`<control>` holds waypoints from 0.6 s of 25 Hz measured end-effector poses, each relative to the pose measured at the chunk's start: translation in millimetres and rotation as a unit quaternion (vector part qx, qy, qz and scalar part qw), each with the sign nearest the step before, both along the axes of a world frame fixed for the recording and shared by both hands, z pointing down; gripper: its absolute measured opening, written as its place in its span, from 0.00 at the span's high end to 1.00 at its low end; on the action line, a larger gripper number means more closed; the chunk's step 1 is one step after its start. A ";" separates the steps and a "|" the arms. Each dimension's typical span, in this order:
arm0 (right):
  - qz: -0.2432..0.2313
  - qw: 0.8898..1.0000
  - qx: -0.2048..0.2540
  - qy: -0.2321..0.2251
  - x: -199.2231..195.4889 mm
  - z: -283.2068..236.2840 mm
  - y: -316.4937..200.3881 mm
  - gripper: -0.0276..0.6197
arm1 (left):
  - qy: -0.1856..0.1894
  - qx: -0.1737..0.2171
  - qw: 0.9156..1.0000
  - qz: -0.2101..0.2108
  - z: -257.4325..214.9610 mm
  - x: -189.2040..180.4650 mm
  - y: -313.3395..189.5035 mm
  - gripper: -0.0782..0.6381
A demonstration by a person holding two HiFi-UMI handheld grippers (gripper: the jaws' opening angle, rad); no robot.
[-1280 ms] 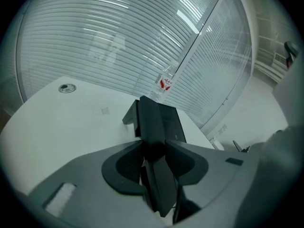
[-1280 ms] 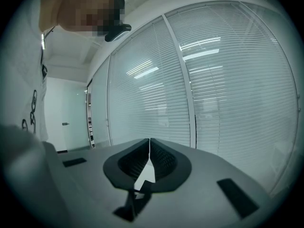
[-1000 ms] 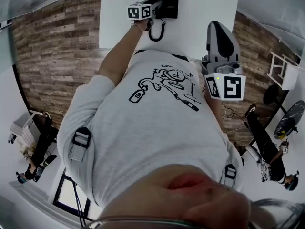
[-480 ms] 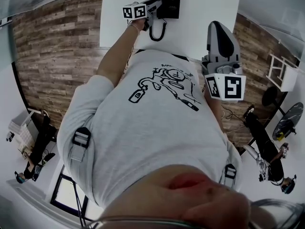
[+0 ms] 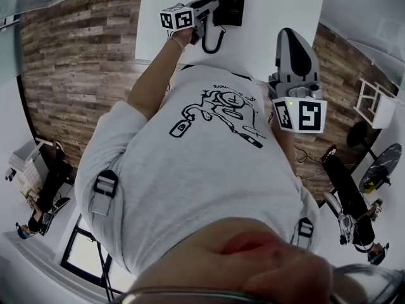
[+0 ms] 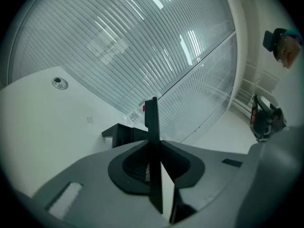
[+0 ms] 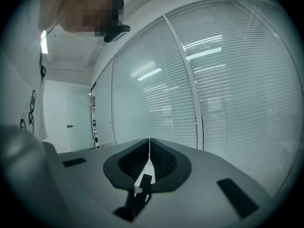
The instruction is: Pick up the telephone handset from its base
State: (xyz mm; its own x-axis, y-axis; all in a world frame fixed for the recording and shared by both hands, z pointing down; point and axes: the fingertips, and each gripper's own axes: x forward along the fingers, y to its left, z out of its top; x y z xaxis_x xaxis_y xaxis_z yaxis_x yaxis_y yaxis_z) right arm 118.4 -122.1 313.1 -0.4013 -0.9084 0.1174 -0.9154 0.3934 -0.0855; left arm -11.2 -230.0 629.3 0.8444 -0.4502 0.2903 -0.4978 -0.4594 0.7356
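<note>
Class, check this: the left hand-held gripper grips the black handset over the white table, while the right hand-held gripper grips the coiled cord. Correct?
No. The right hand-held gripper grips nothing: the right gripper view shows its jaws shut and empty. The left hand-held gripper, jaws just closed, does grip the black handset over the white table.

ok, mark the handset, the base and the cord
handset (image 6: 151, 122): left gripper view, upright black edge.
base (image 5: 233, 2): head view, top face.
cord (image 5: 212, 50): head view, bottom of loop.
</note>
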 end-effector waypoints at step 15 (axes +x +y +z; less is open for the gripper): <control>-0.016 1.000 0.009 -0.003 -7.5 -0.6 -4.8 0.95 | 0.042 0.129 0.991 0.006 -158.5 -8.3 28.6 0.79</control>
